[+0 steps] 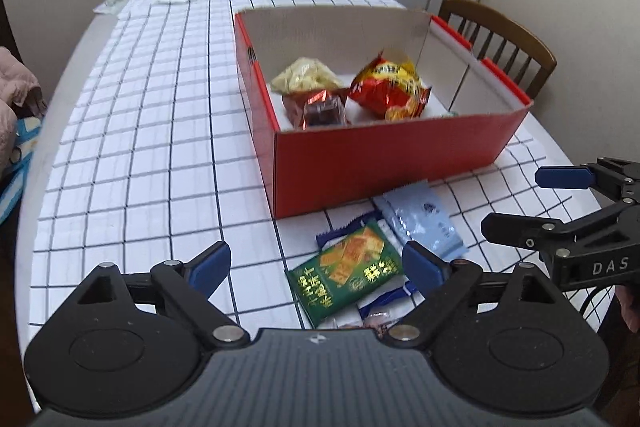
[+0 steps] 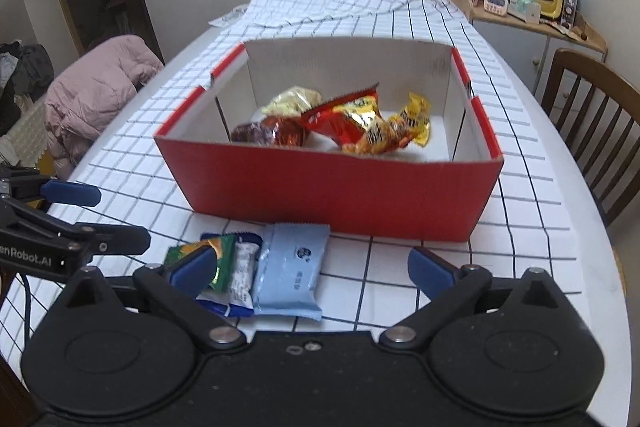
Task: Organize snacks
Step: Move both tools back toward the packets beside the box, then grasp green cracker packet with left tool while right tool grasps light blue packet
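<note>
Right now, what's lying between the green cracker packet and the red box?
Mostly bare checked tablecloth, plus a blue wrapper's edge sticking out from under the green cracker packet. The red box touches neither. The left wrist view shows it best.

Red box (image 2: 328, 195) holds snacks (image 2: 360, 127); more packets (image 2: 288, 275) lie before it.

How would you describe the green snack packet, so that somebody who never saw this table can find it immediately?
Find the red box on the checked tablecloth. Just in front of its near wall lies a small pile of packets. The green packet is the only green one, printed with crackers, beside a pale blue packet.
</note>
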`<state>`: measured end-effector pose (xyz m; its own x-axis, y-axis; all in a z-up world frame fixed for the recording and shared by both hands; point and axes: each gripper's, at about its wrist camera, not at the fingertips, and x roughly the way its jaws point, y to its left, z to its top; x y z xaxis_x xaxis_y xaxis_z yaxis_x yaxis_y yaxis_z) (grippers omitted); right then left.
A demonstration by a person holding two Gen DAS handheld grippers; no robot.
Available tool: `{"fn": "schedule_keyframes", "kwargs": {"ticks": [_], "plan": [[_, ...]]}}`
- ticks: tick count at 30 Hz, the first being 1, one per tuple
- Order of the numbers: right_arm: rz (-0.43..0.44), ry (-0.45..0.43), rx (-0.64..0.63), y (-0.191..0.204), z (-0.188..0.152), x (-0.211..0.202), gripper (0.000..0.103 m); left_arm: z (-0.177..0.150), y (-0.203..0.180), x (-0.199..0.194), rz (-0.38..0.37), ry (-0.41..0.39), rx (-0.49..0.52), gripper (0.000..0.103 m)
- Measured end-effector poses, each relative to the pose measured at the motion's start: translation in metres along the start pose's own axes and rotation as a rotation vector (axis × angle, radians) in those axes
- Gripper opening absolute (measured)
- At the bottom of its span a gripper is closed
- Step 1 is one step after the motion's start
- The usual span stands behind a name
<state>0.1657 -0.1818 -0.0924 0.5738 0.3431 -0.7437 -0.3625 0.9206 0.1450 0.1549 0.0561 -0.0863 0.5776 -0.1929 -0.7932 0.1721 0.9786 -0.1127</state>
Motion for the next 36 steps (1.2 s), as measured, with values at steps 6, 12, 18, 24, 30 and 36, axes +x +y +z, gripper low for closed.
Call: {"fn": "schedule_keyframes", "kwargs": {"ticks": [6, 12, 18, 24, 30, 36], "plan": [[-0.008, 0.053, -0.009, 0.002, -0.005, 0.023, 0.102, -0.005, 0.004, 0.02, -0.023, 0.045, 0.05, 0.093], [-0.009, 0.102, -0.018, 0.003, -0.007, 0.044, 0.101, -0.008, 0.003, 0.038, -0.082, 0.095, 0.118, 0.093], [-0.013, 0.136, 0.008, -0.001, -0.008, 0.061, 0.097, -0.006, 0.0, 0.056, -0.093, 0.122, 0.182, 0.093], [-0.001, 0.16, 0.012, 0.0, -0.007, 0.073, 0.088, -0.004, 0.001, 0.069, -0.143, 0.147, 0.216, 0.093], [0.008, 0.174, 0.008, 0.004, -0.006, 0.082, 0.082, 0.0, 0.0, 0.08, -0.193, 0.184, 0.247, 0.093], [-0.002, 0.167, -0.024, 0.011, -0.007, 0.086, 0.079, 0.002, -0.001, 0.085, -0.213, 0.191, 0.255, 0.092]]}}
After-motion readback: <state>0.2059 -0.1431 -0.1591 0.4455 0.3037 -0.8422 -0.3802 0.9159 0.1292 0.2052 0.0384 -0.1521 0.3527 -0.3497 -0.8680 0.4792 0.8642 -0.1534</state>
